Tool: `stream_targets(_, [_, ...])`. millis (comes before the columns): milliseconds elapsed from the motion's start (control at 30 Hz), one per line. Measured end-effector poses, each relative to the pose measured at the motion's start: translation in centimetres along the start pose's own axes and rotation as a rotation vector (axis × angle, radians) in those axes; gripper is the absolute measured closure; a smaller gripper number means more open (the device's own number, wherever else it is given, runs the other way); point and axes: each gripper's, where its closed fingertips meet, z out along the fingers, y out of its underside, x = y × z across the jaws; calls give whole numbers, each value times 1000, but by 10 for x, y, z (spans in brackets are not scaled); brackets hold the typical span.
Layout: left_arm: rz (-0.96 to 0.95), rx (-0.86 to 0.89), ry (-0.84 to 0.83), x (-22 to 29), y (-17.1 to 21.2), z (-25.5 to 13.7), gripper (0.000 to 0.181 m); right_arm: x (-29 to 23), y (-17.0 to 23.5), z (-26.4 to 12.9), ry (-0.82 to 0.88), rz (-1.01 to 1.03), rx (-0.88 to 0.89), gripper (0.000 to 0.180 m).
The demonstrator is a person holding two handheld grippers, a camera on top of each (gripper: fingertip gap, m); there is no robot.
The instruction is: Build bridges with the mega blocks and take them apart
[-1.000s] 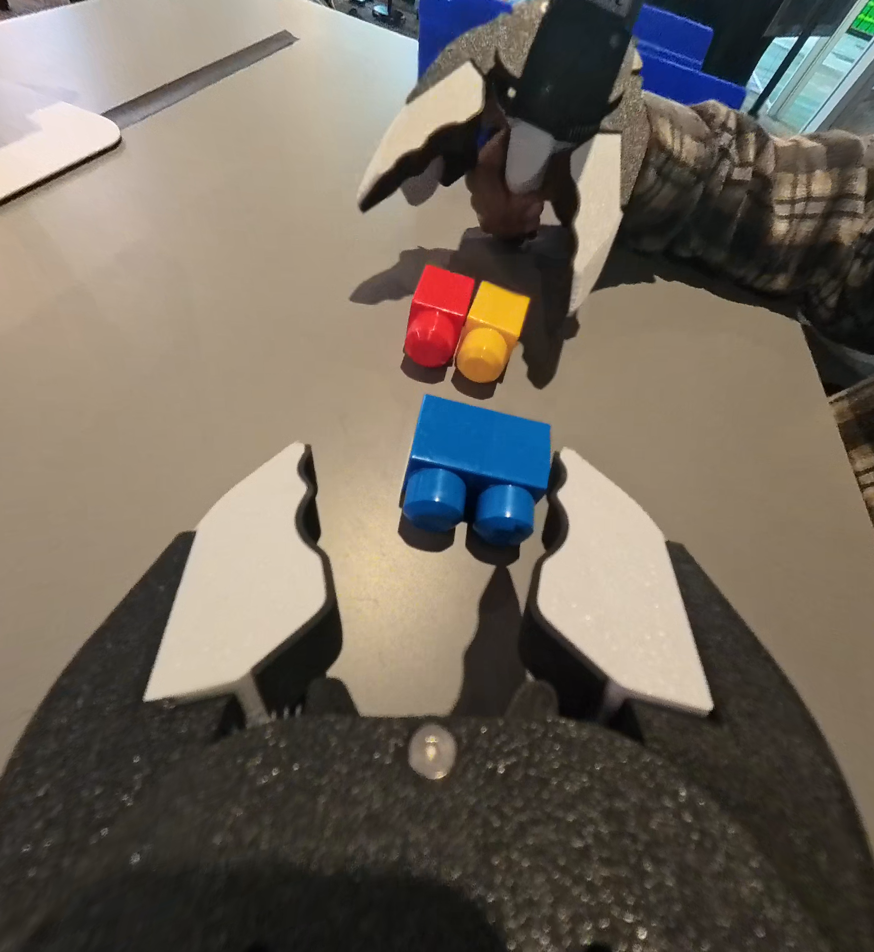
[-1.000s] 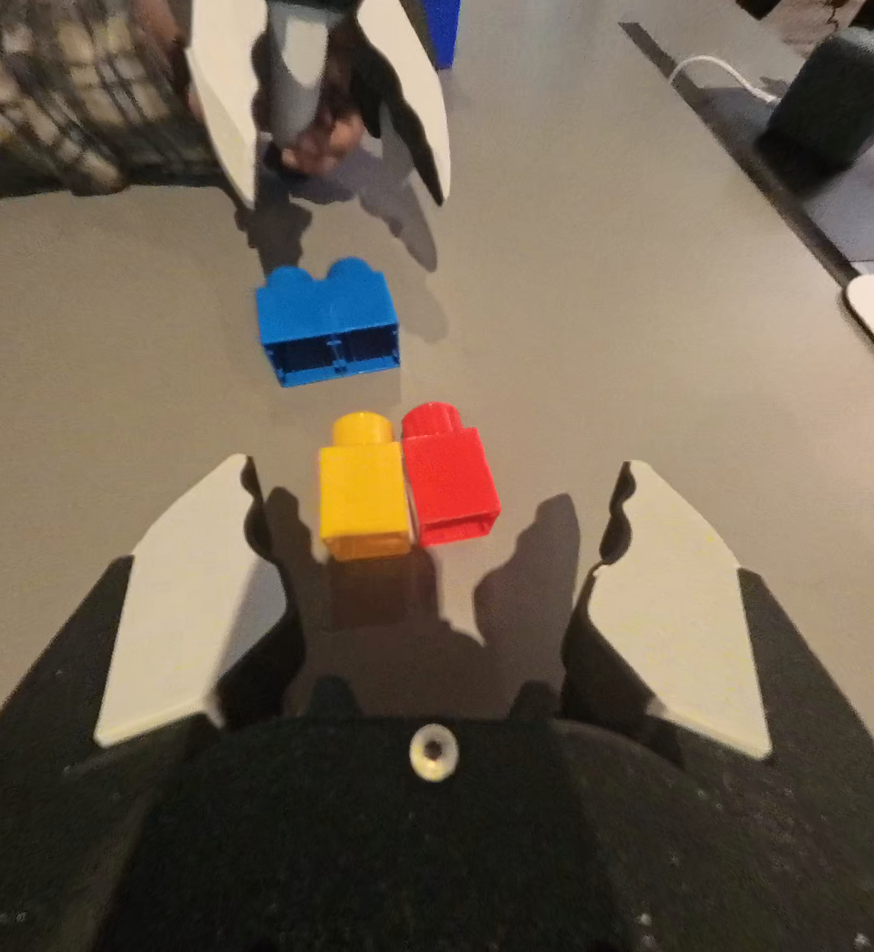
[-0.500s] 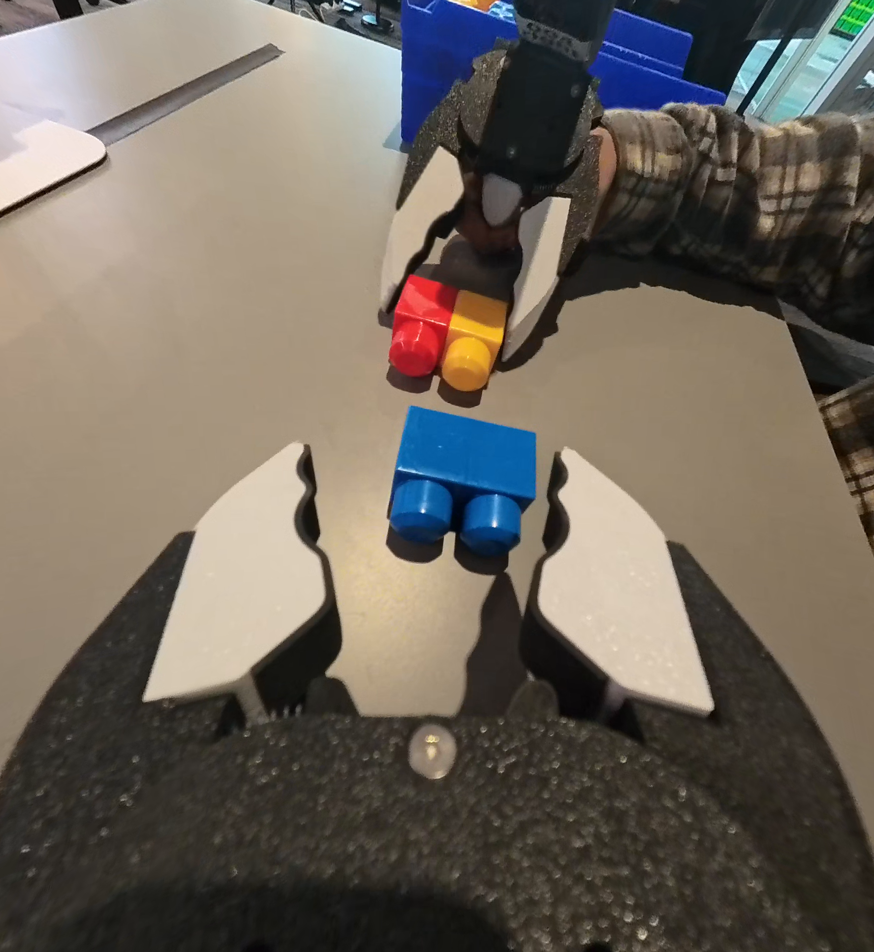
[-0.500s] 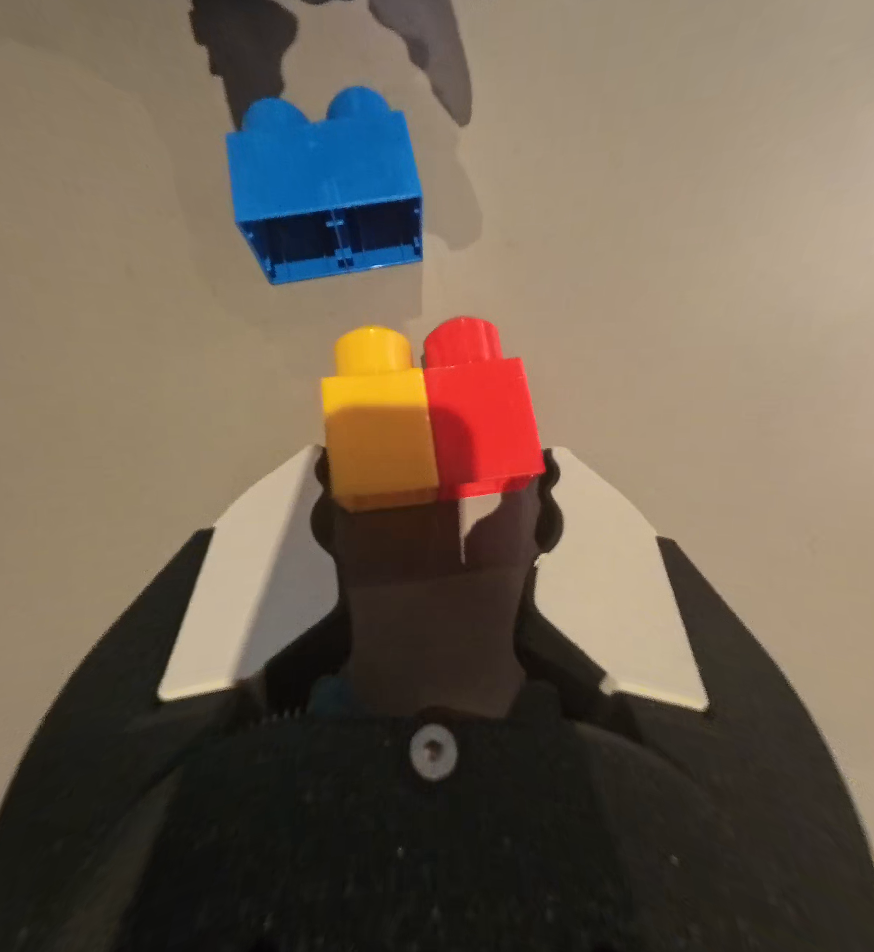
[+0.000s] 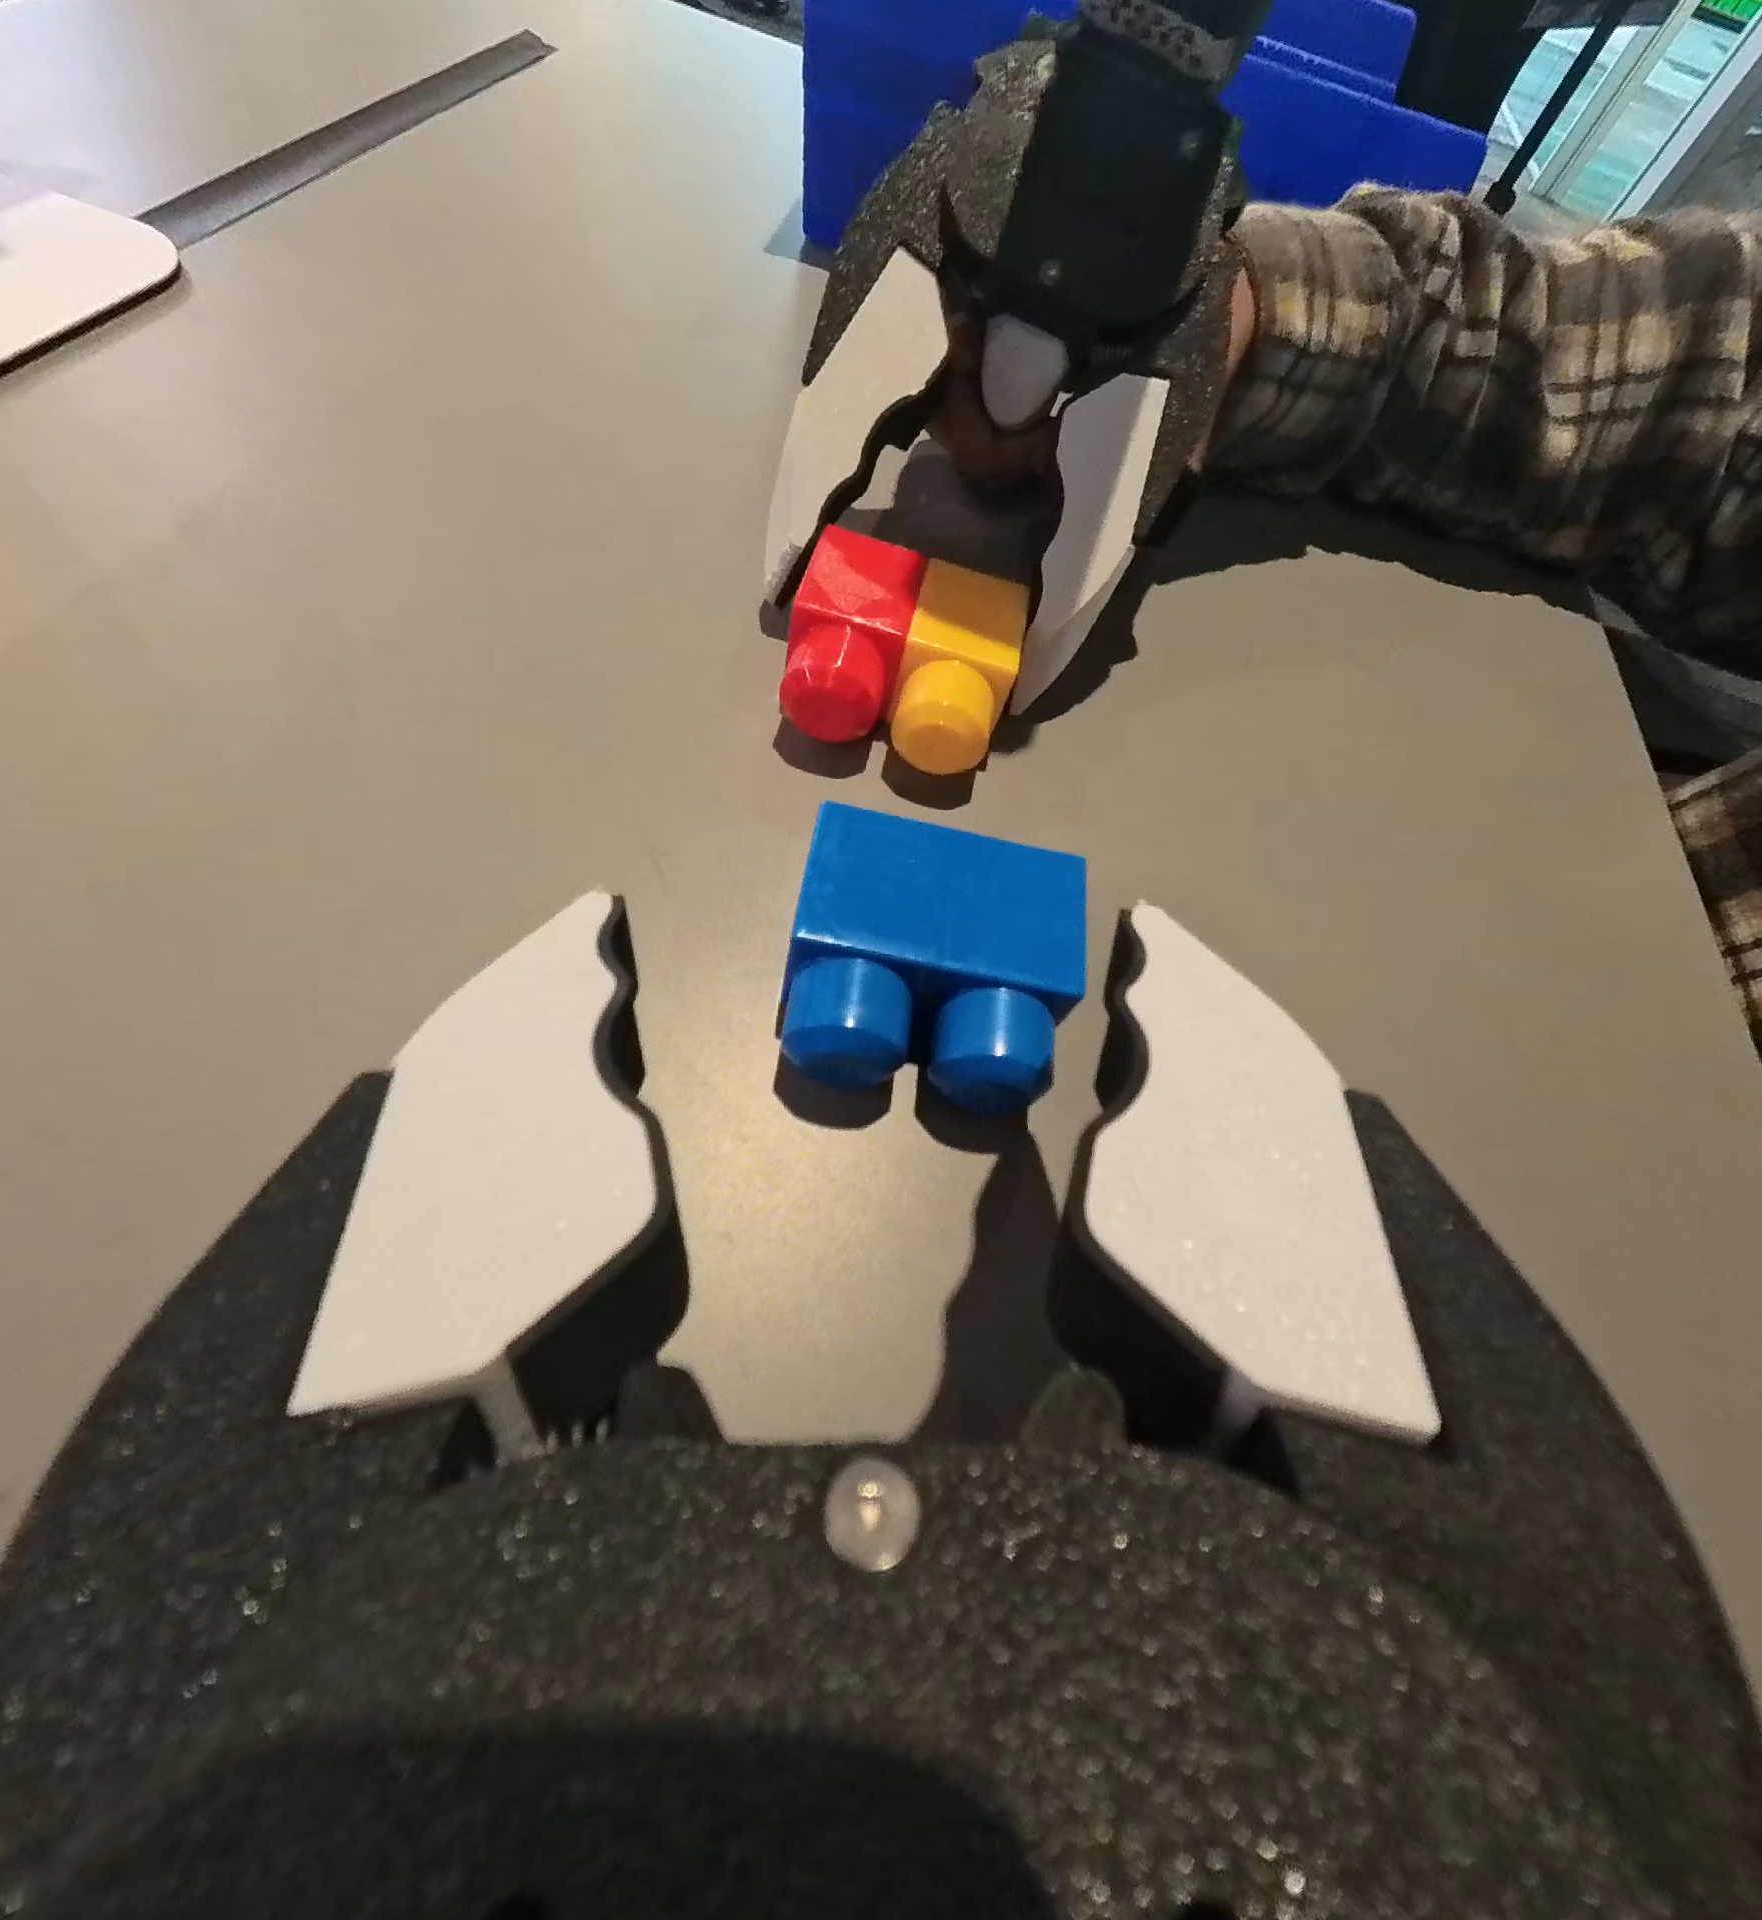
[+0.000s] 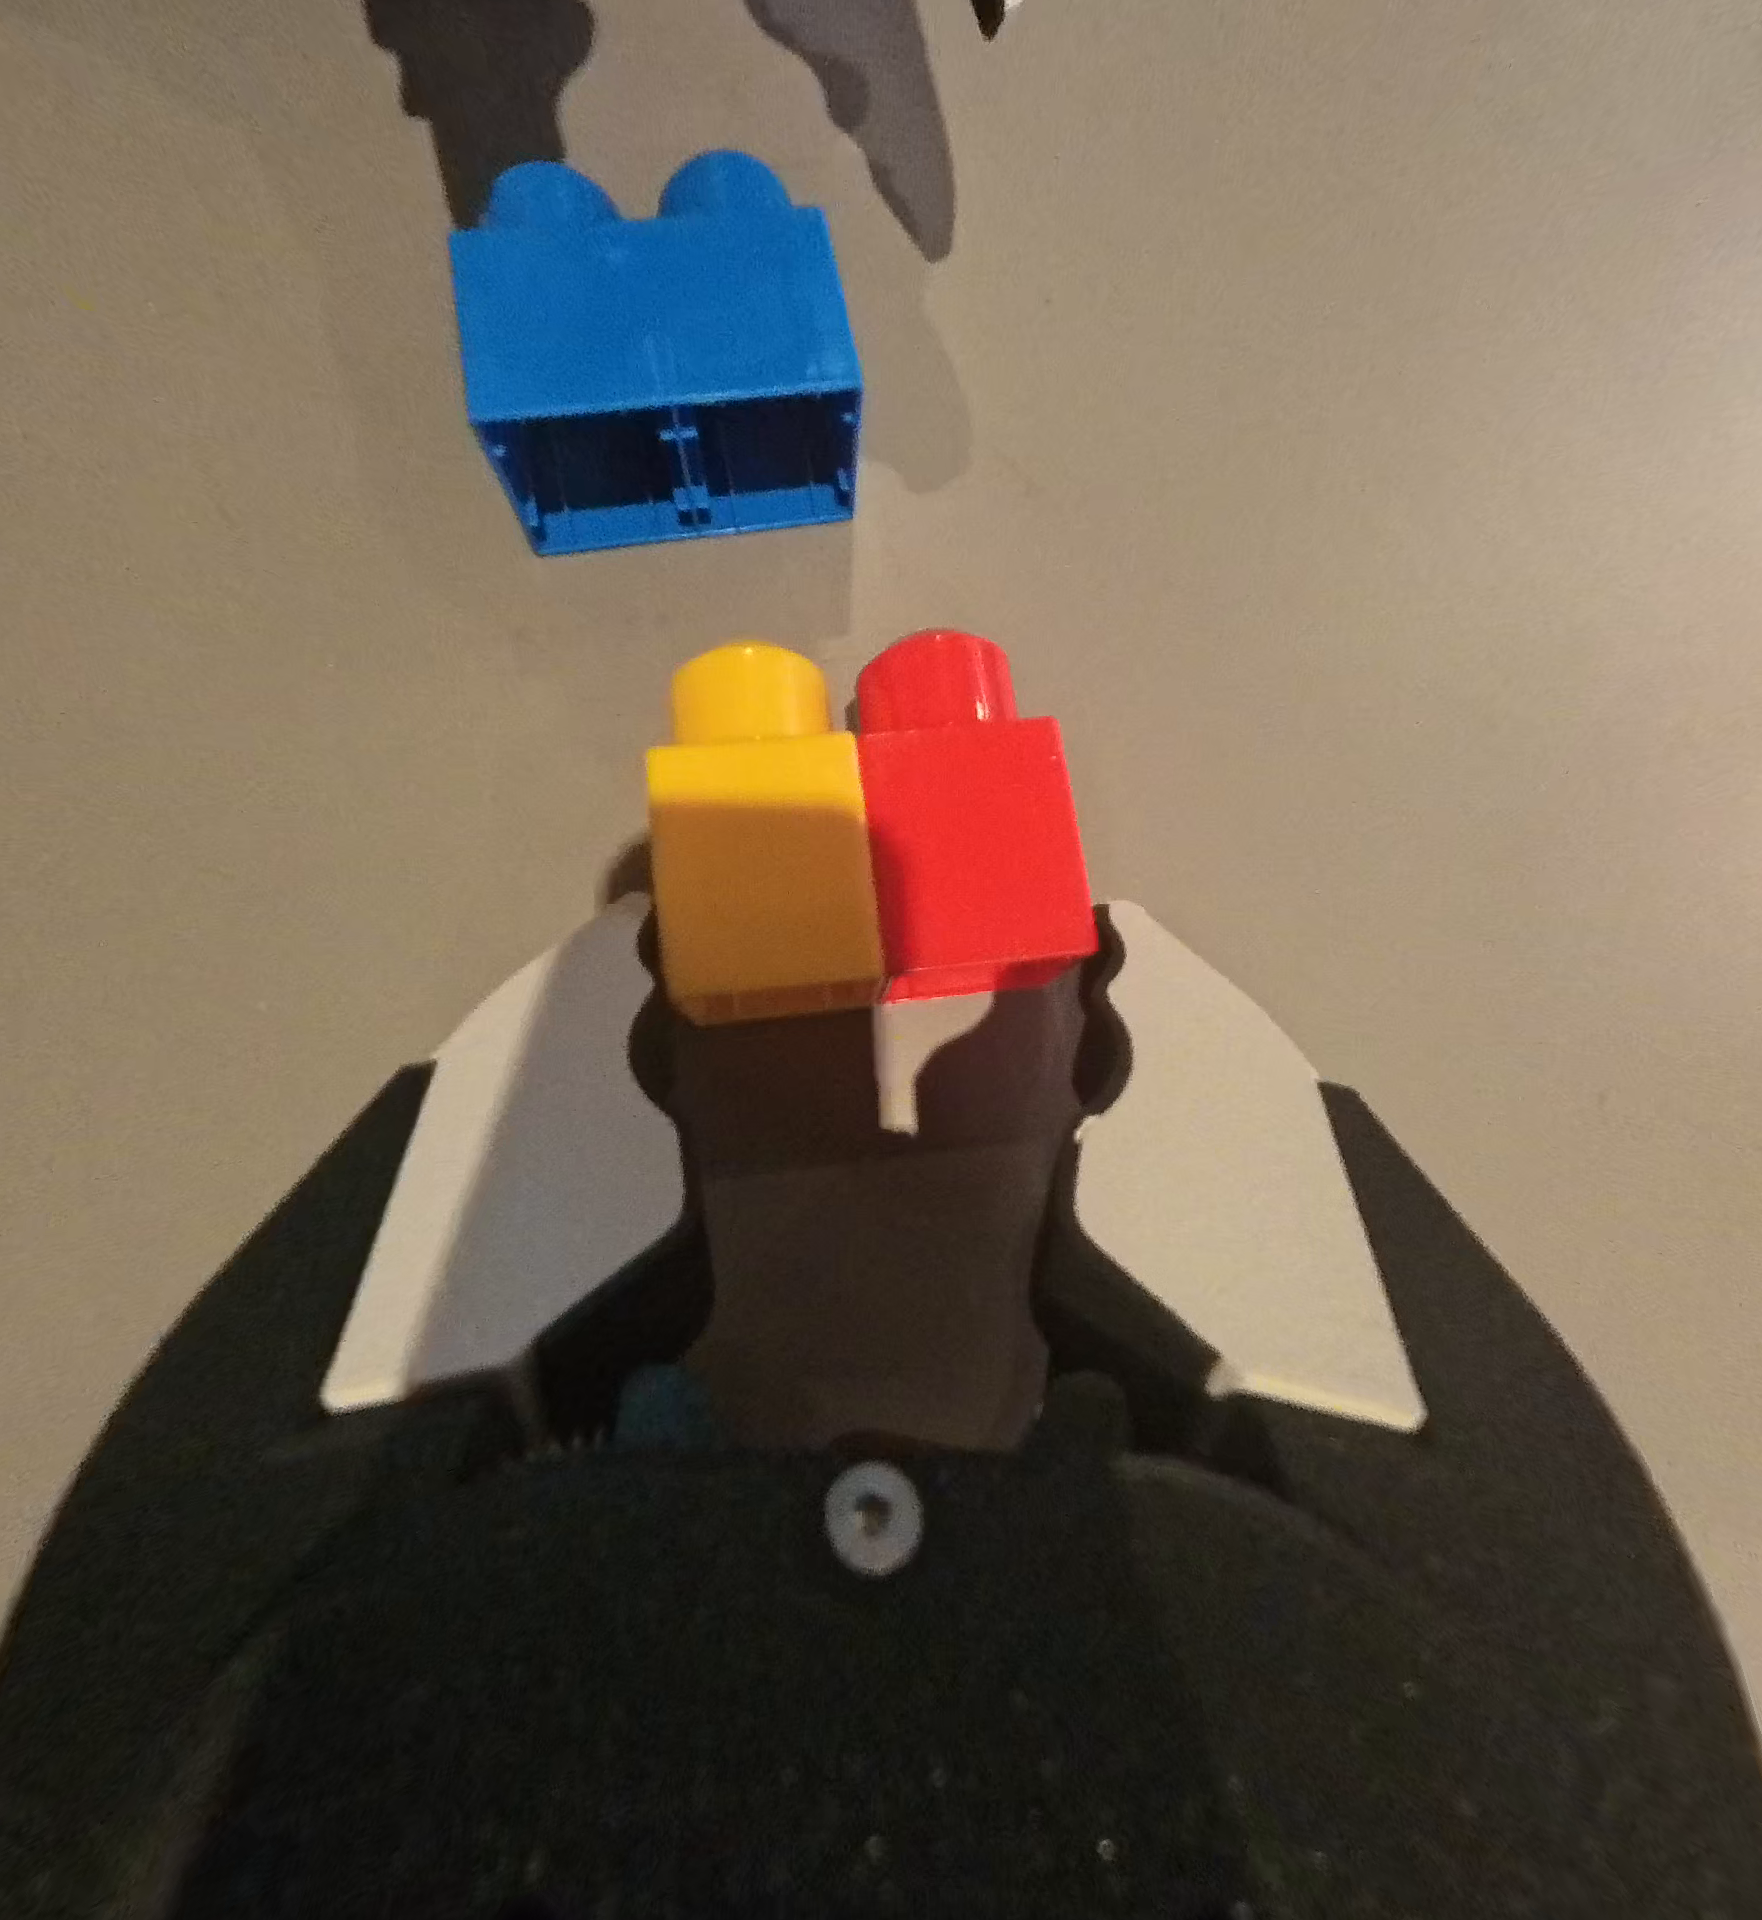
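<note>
Your right gripper [image 6: 872,935] is clamped on the side-by-side yellow block [image 6: 757,873] and red block [image 6: 970,842] – light, stiff, slick plastic, so squeeze flat sides – while your left gripper [image 5: 872,987] sits spread around the blue two-stud block [image 5: 934,945] on the table [image 5: 337,623].

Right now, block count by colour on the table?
Red block: 1
Yellow block: 1
Blue block: 1
Total: 3 blocks, all lying on their sides. The right gripper is closed around the red and yellow pair; the left gripper is open near the blue one.
</note>
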Motion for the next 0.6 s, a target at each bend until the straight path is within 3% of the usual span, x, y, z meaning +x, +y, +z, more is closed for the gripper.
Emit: stream_targets(600, [24, -105, 25, 7, 14, 1, 89, -2, -16, -23, 41, -23, 89, 104])
